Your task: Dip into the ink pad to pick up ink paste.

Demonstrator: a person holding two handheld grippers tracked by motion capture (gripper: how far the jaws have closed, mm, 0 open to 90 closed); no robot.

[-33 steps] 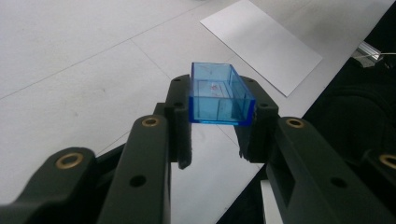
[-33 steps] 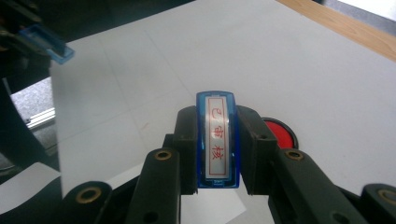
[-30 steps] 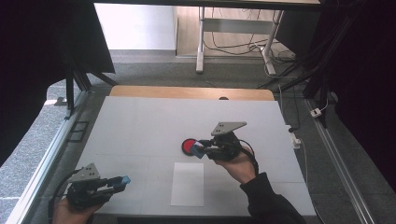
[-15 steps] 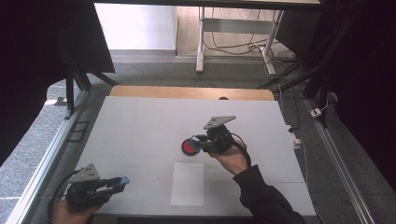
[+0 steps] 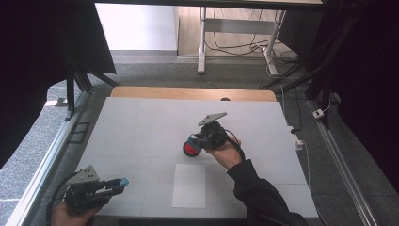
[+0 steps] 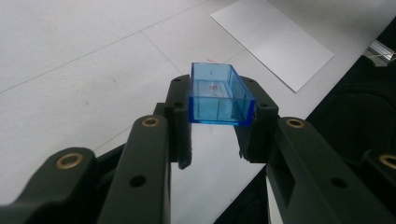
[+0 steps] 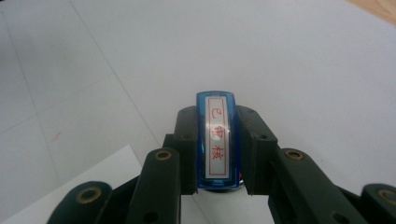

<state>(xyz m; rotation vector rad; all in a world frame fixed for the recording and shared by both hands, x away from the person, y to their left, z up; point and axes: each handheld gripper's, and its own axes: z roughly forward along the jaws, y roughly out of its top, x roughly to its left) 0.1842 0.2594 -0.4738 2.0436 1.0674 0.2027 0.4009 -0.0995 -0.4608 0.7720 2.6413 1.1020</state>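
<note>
Right claw [image 7: 217, 149] clamps the blue stamp [image 7: 215, 140] over the red ink pad [image 5: 190, 149]; left claw [image 6: 218, 122] grips its cap [image 6: 218, 99]

White paper sheet [image 5: 189, 185] flat on white table [image 5: 141, 127], near front edge. Wooden strip [image 5: 193, 93] along far edge. Beyond: grey floor [image 5: 155, 75], metal desk legs [image 5: 202, 42], cables [image 5: 244, 44].

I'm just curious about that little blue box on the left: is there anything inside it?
The blue box, clamped in the left hand-held gripper, looks hollow and open-topped. Through its clear walls only a small red mark shows. Its underside is hidden by the jaws.
</note>
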